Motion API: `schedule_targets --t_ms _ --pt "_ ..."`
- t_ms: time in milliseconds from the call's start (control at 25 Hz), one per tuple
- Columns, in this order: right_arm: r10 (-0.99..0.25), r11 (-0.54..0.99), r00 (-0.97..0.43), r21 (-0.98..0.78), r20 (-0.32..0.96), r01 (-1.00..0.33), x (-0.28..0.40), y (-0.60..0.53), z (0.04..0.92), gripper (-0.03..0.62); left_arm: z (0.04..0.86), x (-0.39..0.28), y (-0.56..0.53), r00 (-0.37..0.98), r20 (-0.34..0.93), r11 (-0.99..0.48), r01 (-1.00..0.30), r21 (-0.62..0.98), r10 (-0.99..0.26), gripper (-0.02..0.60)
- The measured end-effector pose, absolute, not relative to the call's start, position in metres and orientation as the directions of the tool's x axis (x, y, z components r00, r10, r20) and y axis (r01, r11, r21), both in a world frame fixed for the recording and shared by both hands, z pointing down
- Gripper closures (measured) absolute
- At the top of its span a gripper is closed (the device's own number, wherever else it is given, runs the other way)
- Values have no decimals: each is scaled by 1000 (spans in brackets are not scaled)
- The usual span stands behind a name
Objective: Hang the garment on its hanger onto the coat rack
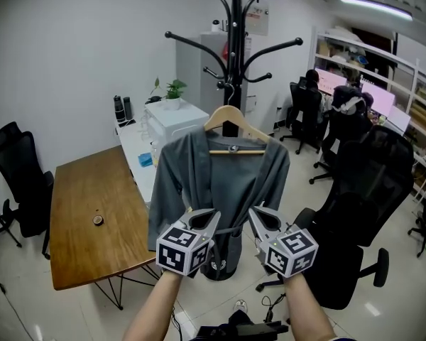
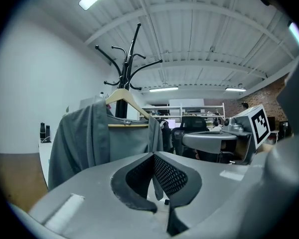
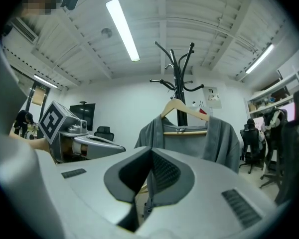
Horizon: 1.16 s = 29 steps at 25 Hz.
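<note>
Garment (image 1: 199, 183) on its hanger (image 1: 231, 116), hung at the pole of the coat rack (image 1: 234, 20); the hook sits among the lower prongs, but how deeply it is seated cannot be made out. Left gripper (image 1: 211, 219) and right gripper (image 1: 257, 215) are held low at the garment's waist, just apart from each other; the jaws of each are pressed together, and each gripper view shows a narrow grey strip caught between the pads, judged to be the belt (image 1: 231, 229) that runs between the two tips.

Hazards from this position: a pull on the belt toward the person would swing the hanger and could lift its hook off the prong; an uneven pull, one side harder than the other, could drag the cloth off a hanger shoulder, the view-left side already draping past the hanger's end; a strong tug might rock the rack itself; drawing back with the jaws closed would carry the belt along.
</note>
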State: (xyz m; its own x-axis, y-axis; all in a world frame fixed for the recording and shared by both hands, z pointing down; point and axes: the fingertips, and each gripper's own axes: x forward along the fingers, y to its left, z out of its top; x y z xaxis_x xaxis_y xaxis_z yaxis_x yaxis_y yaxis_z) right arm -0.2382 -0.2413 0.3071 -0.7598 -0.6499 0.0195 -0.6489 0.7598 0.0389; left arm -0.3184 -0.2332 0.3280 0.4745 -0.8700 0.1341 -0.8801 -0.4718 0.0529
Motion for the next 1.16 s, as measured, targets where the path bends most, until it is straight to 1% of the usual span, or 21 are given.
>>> schedule_targets --t_ms 280,560,1160 --pt "-627 778 -779 65 22 -625 -241 -237 302 589 327 -307 -236 485 142 -486 -873 27 -863 580" --pt "-613 789 -790 65 18 -611 -244 -236 300 589 323 -311 -237 468 139 -471 -882 14 -872 580" --pt "-615 788 -788 59 16 -613 -244 -238 301 589 320 -308 -240 470 140 -473 -881 9 -872 580"
